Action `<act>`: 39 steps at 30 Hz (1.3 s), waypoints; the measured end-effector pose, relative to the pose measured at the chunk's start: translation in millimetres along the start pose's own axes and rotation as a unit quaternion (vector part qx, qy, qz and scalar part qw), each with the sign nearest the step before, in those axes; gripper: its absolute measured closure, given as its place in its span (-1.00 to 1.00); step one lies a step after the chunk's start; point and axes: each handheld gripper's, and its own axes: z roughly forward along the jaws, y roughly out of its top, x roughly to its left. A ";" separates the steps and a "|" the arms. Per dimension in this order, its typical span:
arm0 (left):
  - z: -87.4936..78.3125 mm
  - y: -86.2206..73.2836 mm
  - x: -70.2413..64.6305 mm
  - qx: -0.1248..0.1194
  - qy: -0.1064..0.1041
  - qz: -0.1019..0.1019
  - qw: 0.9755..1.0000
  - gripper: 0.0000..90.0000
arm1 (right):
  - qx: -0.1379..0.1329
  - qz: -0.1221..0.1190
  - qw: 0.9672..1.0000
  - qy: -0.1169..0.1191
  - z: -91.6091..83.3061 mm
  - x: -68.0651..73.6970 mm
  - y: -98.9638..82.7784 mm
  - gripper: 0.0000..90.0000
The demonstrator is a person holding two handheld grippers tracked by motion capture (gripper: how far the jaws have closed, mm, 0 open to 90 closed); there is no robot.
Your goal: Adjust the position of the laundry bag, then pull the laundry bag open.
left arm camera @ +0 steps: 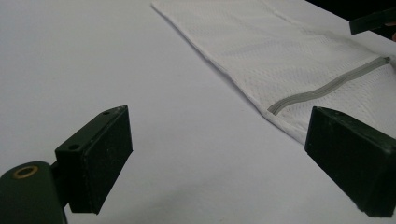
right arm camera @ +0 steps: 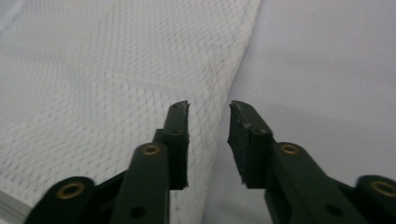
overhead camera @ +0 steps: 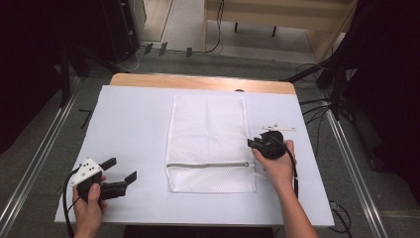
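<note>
Our right gripper point(overhead camera: 253, 143) sits at the right edge of the white mesh bag point(overhead camera: 208, 141), just above the level of its grey zipper point(overhead camera: 210, 165), and its jaws stand a narrow gap apart with nothing between them. In the right gripper view we see the bag's right hem point(right arm camera: 233, 84) running up toward that gap, with one jaw over the mesh and the other over the bare white table cover point(right arm camera: 336, 70). Our left gripper point(overhead camera: 121, 170) rests near the front left of the table point(overhead camera: 198, 82), well apart from the bag, with its jaws spread wide and empty. In the left gripper view the zipper's near end point(left arm camera: 280, 106) lies ahead, close to the bag's edge. We see the bag lying flat at the middle of the table, zipper toward us.
</note>
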 end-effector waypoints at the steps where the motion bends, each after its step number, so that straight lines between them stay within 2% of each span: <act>1: 0.8 0.2 -1.1 -0.001 -0.002 -0.001 1.000 -0.83 | -0.008 0.002 1.000 0.002 -4.9 -2.1 -2.4 0.36; 4: 7.3 1.8 -10.6 0.004 -0.001 0.001 1.000 -0.83 | -0.031 -0.005 0.999 0.008 -26.6 -7.1 -19.5 0.23; 5: 7.3 1.8 -10.6 0.004 -0.001 0.001 1.000 -0.83 | -0.031 -0.005 0.999 0.008 -26.6 -7.1 -19.5 0.23; 7: 13.3 3.3 -19.7 0.008 0.000 -0.011 1.000 -0.83 | -0.037 -0.005 0.999 0.012 -36.9 -10.3 -31.6 0.17; 8: 16.5 3.7 -24.1 0.009 0.000 -0.020 1.000 -0.83 | -0.044 0.001 0.999 0.024 -45.8 -13.1 -44.5 0.13; 9: 18.6 4.2 -27.4 0.012 -0.003 -0.024 1.000 -0.83 | -0.044 0.001 0.999 0.024 -45.8 -13.1 -44.5 0.13; 11: 25.5 6.4 -37.9 0.015 -0.017 -0.034 0.999 -0.82 | -0.046 0.001 0.998 0.033 -54.5 -13.8 -57.3 0.09; 13: 31.6 9.4 -47.0 0.018 -0.034 -0.038 0.999 -0.82 | -0.045 -0.001 0.998 0.042 -58.5 -13.9 -63.4 0.07; 15: 37.9 13.3 -56.4 0.021 -0.047 -0.039 0.998 -0.81 | -0.036 -0.014 0.998 0.050 -61.7 -11.8 -69.4 0.06; 17: 44.0 16.6 -66.4 0.028 -0.039 -0.036 0.998 -0.67 | -0.027 -0.020 0.998 0.060 -61.1 -9.8 -74.1 0.03; 19: 53.3 19.7 -78.2 0.041 -0.036 -0.026 0.998 -0.67 | -0.024 -0.018 0.997 0.064 -59.5 -10.5 -75.4 0.03; 20: 59.6 21.2 -84.3 0.049 -0.043 -0.021 0.998 -0.66 | -0.023 -0.013 0.997 0.067 -57.7 -11.3 -76.8 0.03; 23: 75.5 24.5 -101.0 0.067 -0.032 -0.010 0.997 -0.30 | -0.012 -0.014 0.998 0.066 -51.4 -11.9 -80.1 0.03; 24: 80.8 25.7 -106.1 0.071 -0.036 -0.006 0.997 -0.03 | -0.012 -0.018 0.997 0.068 -46.7 -10.1 -80.5 0.03; 26: 89.2 28.8 -114.5 0.076 -0.055 -0.003 0.996 0.03 | -0.011 -0.019 0.997 0.067 -45.6 -8.9 -80.2 0.03; 29: 101.7 35.4 -129.5 0.082 -0.070 0.000 0.994 0.36 | -0.015 -0.035 0.997 0.074 -38.6 -1.5 -78.2 0.03; 31: 106.8 39.1 -135.2 0.084 -0.080 -0.002 0.993 0.53 | -0.012 -0.047 0.996 0.069 -33.6 3.2 -78.1 0.09; 33: 112.2 43.4 -141.6 0.085 -0.095 -0.002 0.992 0.62 | -0.012 -0.056 0.997 0.048 -29.9 6.6 -78.7 0.11; 35: 116.3 46.0 -146.1 0.086 -0.105 -0.001 0.991 0.67 | -0.016 -0.052 0.997 0.055 -28.3 8.2 -79.4 0.10; 39: 126.3 52.4 -157.5 0.095 -0.115 0.004 0.989 0.74 | -0.021 -0.073 0.996 0.056 -29.4 14.3 -85.0 0.08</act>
